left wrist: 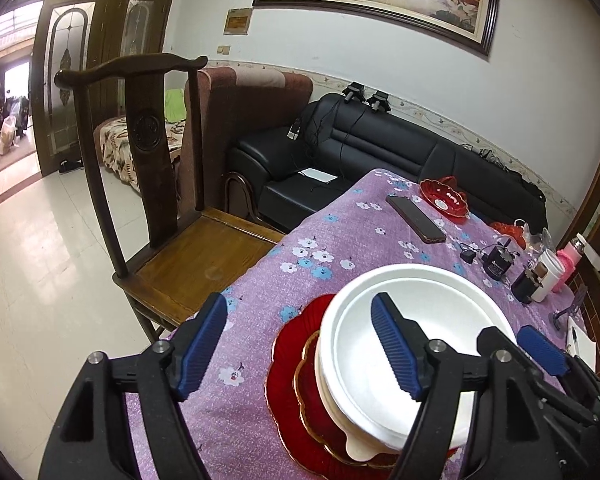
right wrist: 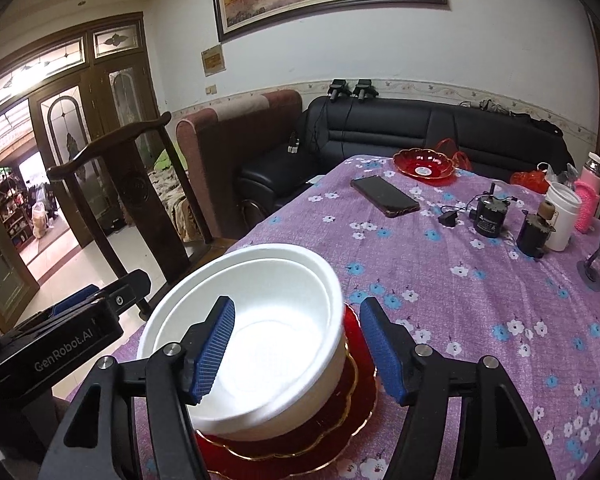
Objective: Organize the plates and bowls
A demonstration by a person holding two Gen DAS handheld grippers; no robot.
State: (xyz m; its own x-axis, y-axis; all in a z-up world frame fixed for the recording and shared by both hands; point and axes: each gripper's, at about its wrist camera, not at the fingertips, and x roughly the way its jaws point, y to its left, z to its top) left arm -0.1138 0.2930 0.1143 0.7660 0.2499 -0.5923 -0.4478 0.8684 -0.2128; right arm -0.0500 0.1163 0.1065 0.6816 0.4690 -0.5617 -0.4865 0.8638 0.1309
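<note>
Currently the stack sits at the near left corner of the table (right wrist: 480, 320), close to both the near edge and the left edge. It consists of white foam bowls (right wrist: 260, 320) nested together, resting on a small red plate (left wrist: 306, 392) with a gold rim, which lies on a larger red plate (left wrist: 288, 344).

Left gripper (left wrist: 300, 350): fingers spread wide, holding nothing. One blue pad (left wrist: 396, 348) hangs over the bowl's hollow; the other is out over the cloth on the left of the stack. Whether the inner pad touches the foam cannot be told.

Right gripper (right wrist: 298, 350): fingers also spread, holding nothing. Its left pad (right wrist: 216, 352) is over the bowl's interior, its right pad outside the bowl's right wall, so the wall stands between them with a gap showing on either side.

Beyond the left edge stands a wooden chair (left wrist: 148, 200), its seat just beside the table corner; past it, tiled floor lies open toward the doorway. A black sofa (right wrist: 420, 128) runs behind the far edge.

Open cloth lies to the right of the stack and ahead of it. Farther in, well apart from the stack: a dark phone (right wrist: 384, 196) lying flat, a red dish (right wrist: 424, 164) near the far edge, two small black motors (right wrist: 492, 216) with a plug adapter, and a white cup (right wrist: 562, 216) with a pink bottle (right wrist: 588, 196) beside it at the far right.
</note>
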